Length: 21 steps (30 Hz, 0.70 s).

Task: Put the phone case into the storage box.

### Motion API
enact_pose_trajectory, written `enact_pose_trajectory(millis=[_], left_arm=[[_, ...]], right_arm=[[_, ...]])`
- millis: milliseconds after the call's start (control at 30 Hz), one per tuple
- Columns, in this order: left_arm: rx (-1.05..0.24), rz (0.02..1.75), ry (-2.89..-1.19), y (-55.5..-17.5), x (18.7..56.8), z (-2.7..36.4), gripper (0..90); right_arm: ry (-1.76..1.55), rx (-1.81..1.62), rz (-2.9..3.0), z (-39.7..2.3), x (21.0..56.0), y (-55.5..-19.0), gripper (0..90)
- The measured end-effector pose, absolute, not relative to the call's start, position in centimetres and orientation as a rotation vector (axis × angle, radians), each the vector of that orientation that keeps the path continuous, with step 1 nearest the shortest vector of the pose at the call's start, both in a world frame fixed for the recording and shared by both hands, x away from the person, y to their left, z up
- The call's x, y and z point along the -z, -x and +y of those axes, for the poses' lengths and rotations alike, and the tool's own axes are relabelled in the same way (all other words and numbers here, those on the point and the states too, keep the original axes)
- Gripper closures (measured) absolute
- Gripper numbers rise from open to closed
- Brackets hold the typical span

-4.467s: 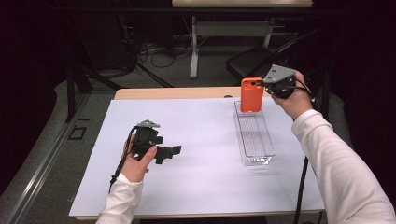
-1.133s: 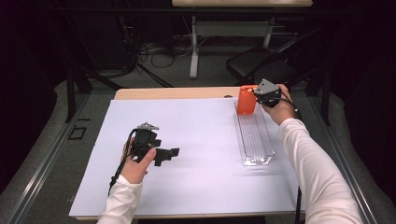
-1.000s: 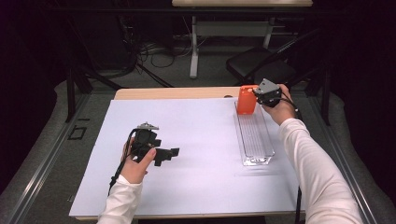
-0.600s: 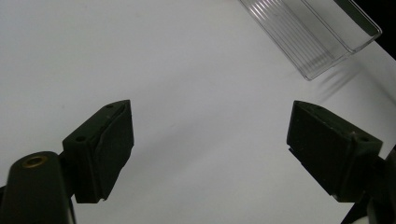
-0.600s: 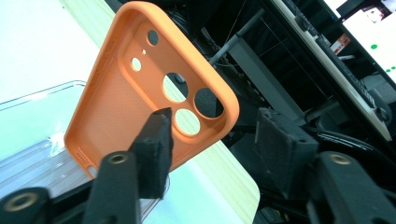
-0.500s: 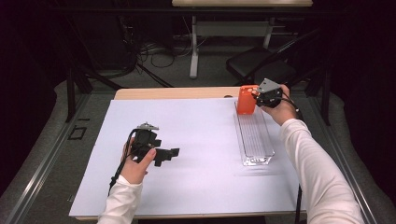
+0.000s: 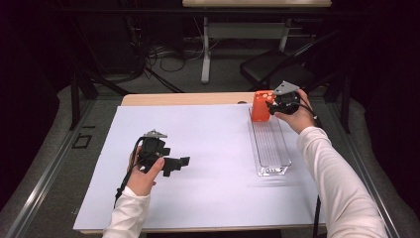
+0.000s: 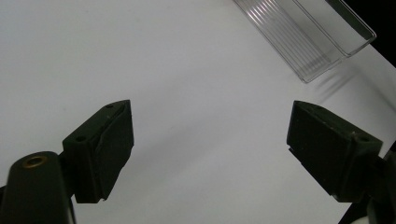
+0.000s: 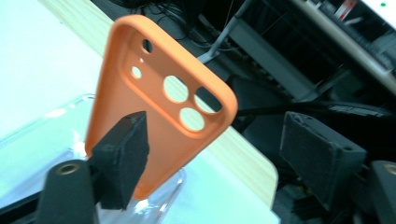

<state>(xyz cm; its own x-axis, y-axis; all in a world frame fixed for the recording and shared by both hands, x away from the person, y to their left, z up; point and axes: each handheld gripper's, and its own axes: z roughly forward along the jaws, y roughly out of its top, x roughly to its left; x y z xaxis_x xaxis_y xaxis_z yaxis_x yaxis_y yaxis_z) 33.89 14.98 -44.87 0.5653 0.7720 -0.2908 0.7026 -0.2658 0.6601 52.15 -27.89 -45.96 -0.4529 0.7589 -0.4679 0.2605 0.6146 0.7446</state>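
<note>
An orange phone case [image 7: 261,105] stands upright in the far end of a clear plastic tray [image 7: 271,151]. My right gripper [image 7: 271,105] is right beside it. In the right gripper view the case [image 9: 159,116] stands between the jaws, with its camera cut-outs facing me. It is close against the left pad [image 9: 123,154], and a clear gap separates it from the right pad [image 9: 317,154]. These jaws have just been opening, and the right gripper [image 9: 215,144] is open. My left gripper [image 7: 177,166] is low over the white sheet, and its jaws [image 8: 210,135] are wide open on nothing.
A white sheet [image 7: 208,148] covers most of the wooden table [image 7: 188,98]. The tray's near end [image 8: 308,37] lies ahead of the left gripper. Beyond the far edge are a dark chair [image 7: 272,69] and desk legs.
Since the oldest frame the right hand has lowered the orange case from above the tray into its far end. Over the last second both hands have stayed in place.
</note>
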Motion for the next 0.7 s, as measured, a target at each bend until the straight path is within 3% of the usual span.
enact_pose_trajectory(millis=[67,700], left_arm=[[-0.112,1.179,-2.019,-33.9,44.9,15.0,15.3],[-0.097,1.173,-2.013,-34.0,44.9,15.0,15.3]], right_arm=[[-0.830,-0.748,2.021,-27.8,45.9,-52.0,15.4],[-1.008,-0.843,2.092,-27.9,44.5,-51.5,7.3]])
